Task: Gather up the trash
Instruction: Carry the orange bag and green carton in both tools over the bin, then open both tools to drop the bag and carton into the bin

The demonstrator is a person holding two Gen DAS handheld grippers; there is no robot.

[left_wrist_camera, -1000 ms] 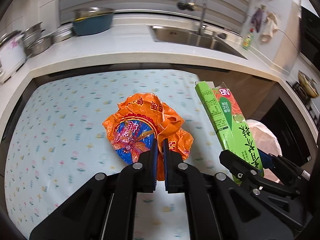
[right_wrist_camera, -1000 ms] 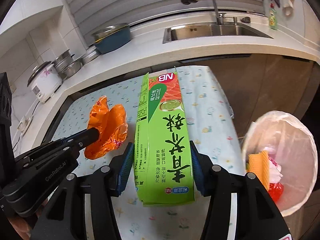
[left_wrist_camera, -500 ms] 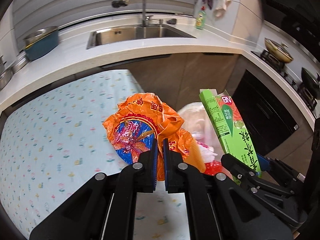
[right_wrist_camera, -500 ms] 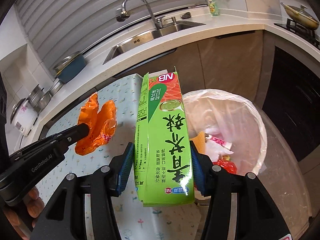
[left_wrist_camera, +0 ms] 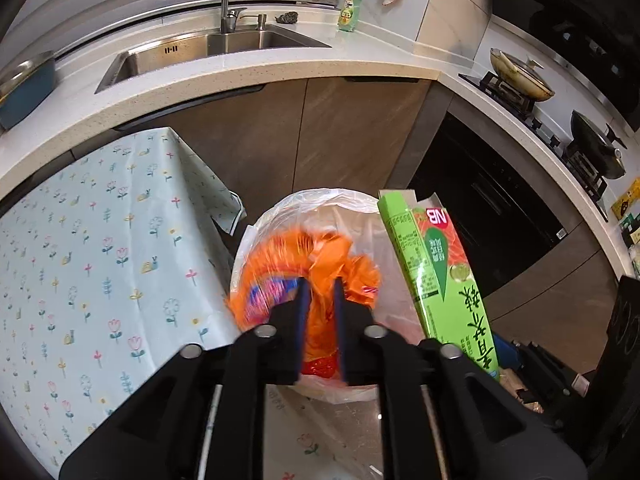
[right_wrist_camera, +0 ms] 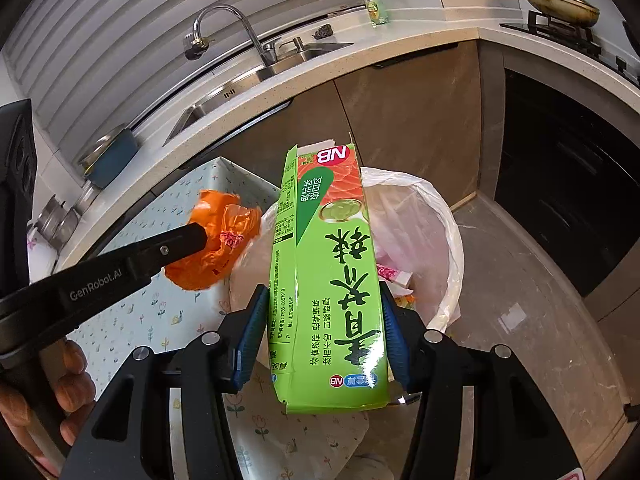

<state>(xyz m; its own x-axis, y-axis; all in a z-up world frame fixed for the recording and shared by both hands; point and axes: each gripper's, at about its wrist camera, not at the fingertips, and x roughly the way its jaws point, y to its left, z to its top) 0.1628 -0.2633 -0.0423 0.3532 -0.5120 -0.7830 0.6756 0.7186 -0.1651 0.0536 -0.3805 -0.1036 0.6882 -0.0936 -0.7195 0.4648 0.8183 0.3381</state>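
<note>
My left gripper point(left_wrist_camera: 319, 286) has its jaws slightly parted around a crumpled orange snack wrapper point(left_wrist_camera: 332, 264), which looks blurred, over the mouth of the trash bin lined with a white bag point(left_wrist_camera: 280, 212). In the right wrist view the wrapper point(right_wrist_camera: 216, 244) sits at the left gripper's tip, beside the bin point(right_wrist_camera: 448, 240). My right gripper point(right_wrist_camera: 324, 300) is shut on a green carton point(right_wrist_camera: 332, 280), held upright over the bin's near edge. The carton also shows in the left wrist view point(left_wrist_camera: 436, 280). Other trash lies inside the bin.
The table with a floral cloth point(left_wrist_camera: 100, 260) is at left, its corner next to the bin. Behind stand brown cabinets point(left_wrist_camera: 320, 132), a counter with a sink point(left_wrist_camera: 208, 48), a black oven point(left_wrist_camera: 488, 208) and a stove with pans point(left_wrist_camera: 520, 76).
Both grippers swung right from over the table to the bin. The left jaws have parted a little and the orange wrapper now looks blurred. The carton stays gripped.
</note>
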